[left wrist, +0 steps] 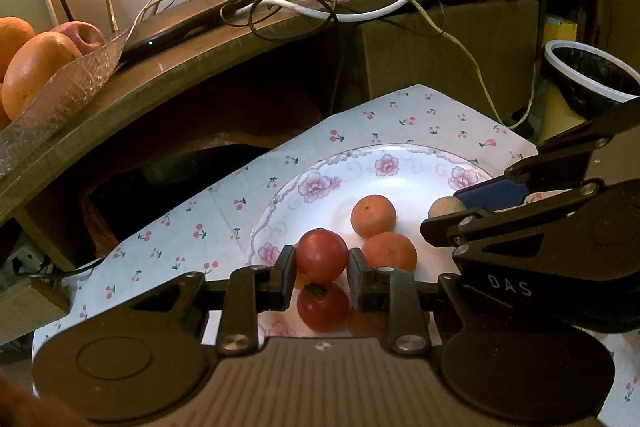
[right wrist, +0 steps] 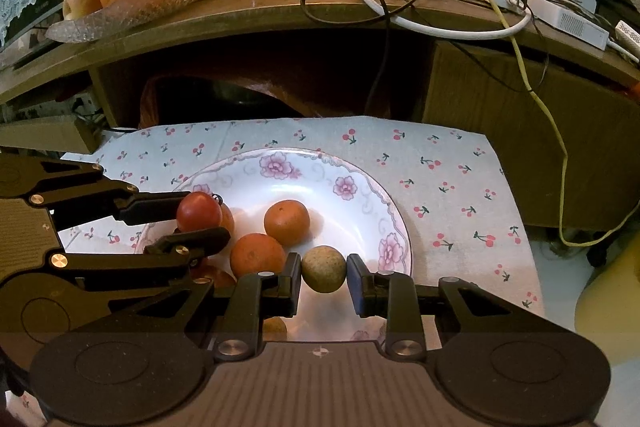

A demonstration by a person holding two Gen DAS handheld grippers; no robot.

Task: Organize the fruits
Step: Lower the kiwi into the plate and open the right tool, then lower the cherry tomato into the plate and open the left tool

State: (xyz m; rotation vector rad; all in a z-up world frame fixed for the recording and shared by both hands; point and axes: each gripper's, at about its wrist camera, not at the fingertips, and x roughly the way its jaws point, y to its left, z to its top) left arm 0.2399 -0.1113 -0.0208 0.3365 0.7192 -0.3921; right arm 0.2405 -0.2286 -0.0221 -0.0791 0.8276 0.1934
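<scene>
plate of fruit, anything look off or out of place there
One item: the red tomato between the left gripper fingers shares the floral plate with two oranges and a brown round fruit. Nothing is spilled or damaged.

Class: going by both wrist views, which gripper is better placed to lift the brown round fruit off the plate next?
The right gripper: its fingers already flank the brown round fruit on the plate. The left gripper is occupied around the red tomato.
</scene>
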